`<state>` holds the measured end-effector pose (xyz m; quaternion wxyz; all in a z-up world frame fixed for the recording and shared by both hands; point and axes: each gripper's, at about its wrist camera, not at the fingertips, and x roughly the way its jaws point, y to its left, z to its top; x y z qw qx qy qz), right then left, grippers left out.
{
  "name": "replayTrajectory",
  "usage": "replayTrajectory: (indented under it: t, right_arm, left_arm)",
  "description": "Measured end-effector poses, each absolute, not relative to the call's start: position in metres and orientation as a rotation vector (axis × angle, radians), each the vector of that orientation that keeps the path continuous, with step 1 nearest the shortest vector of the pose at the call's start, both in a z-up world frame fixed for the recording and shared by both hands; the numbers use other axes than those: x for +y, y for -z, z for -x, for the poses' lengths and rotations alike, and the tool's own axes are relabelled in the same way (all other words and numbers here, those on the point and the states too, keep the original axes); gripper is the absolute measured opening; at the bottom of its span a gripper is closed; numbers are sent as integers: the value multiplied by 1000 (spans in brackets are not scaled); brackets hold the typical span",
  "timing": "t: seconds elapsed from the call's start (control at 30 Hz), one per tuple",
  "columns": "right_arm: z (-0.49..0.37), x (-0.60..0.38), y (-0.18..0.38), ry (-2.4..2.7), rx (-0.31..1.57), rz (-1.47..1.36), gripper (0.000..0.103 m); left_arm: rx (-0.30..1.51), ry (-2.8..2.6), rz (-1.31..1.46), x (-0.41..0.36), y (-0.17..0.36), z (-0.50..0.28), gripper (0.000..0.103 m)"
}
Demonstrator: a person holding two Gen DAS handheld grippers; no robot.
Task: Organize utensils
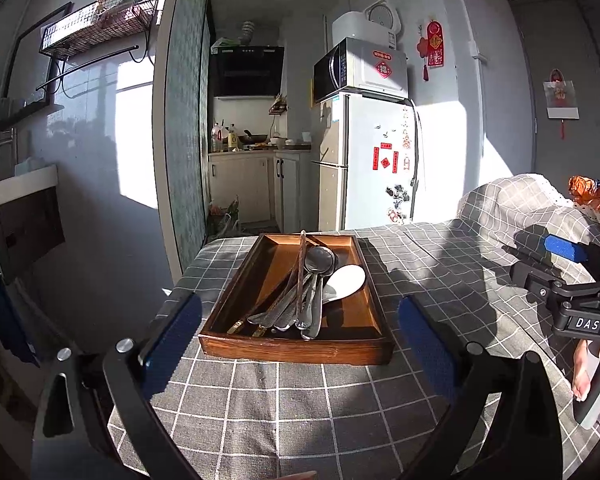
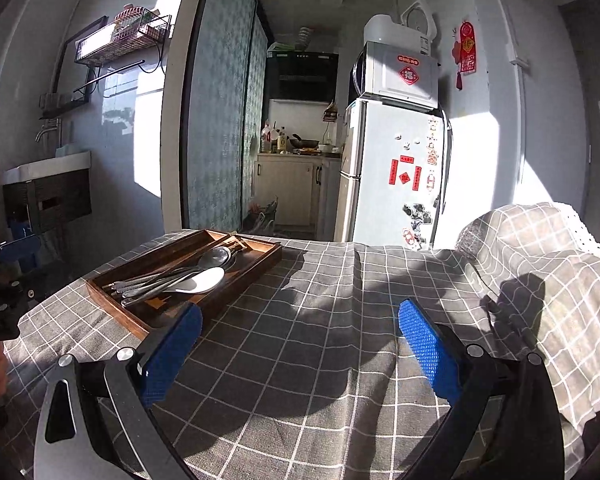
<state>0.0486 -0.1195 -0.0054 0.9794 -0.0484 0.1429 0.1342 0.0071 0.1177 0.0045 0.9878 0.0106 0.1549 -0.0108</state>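
Observation:
A wooden tray (image 1: 236, 292) with compartments sits on the checked tablecloth, straight ahead of my left gripper (image 1: 300, 332). In it lie several metal spoons (image 1: 320, 260), dark chopsticks (image 1: 300, 276) and a white rice paddle (image 1: 346, 280), piled together. The left gripper is open and empty, just short of the tray's near edge. In the right wrist view the same tray (image 2: 256, 258) lies to the left, with the white paddle (image 2: 204, 280) on top. My right gripper (image 2: 300, 340) is open and empty over bare cloth, to the right of the tray. The right gripper (image 1: 568, 264) also shows at the left view's right edge.
The table (image 2: 340, 320) carries a grey checked cloth; a cloth-draped hump (image 2: 540, 240) rises at the right. A fridge (image 1: 372, 160) with a microwave on top stands behind the table. A sink (image 1: 20, 184) is at the left wall. A hand (image 1: 596, 368) holds the right gripper's handle.

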Motion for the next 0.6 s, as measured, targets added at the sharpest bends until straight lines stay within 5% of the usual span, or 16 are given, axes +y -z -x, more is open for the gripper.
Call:
replayTrajectory:
  t: [0.6]
  right_arm:
    - [-48, -119, 6, -276, 290, 97, 100]
  left_arm:
    - [311, 22, -21, 118, -5, -7, 100]
